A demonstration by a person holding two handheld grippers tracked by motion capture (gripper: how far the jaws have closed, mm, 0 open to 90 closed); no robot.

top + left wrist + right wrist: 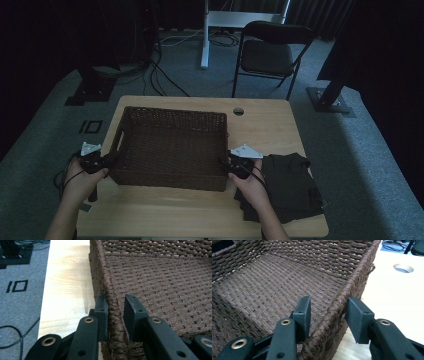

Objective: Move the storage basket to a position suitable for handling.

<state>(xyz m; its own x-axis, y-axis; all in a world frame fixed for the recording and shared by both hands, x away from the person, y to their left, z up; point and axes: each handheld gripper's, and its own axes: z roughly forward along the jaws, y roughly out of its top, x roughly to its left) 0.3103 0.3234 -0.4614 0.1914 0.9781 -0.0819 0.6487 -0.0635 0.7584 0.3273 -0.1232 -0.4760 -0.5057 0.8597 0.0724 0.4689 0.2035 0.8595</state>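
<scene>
A dark brown woven basket (175, 114) sits on the wooden table (270, 132), empty inside. My left gripper (111, 160) is at its left wall. In the left gripper view the basket's braided rim (100, 265) runs between the jaws of that gripper (116, 303), and both pads press on it. My right gripper (226, 162) is at the right wall. In the right gripper view its jaws (329, 301) straddle the basket rim (362, 267); the outer pad lies against the weave and a gap shows at the inner pad.
A folded dark cloth (292, 185) lies on the table's front right, beside my right hand. A round cable hole (238, 111) is at the table's back. Behind the table stand a black folding chair (270, 50) and a white desk leg (204, 35); cables cross the carpet.
</scene>
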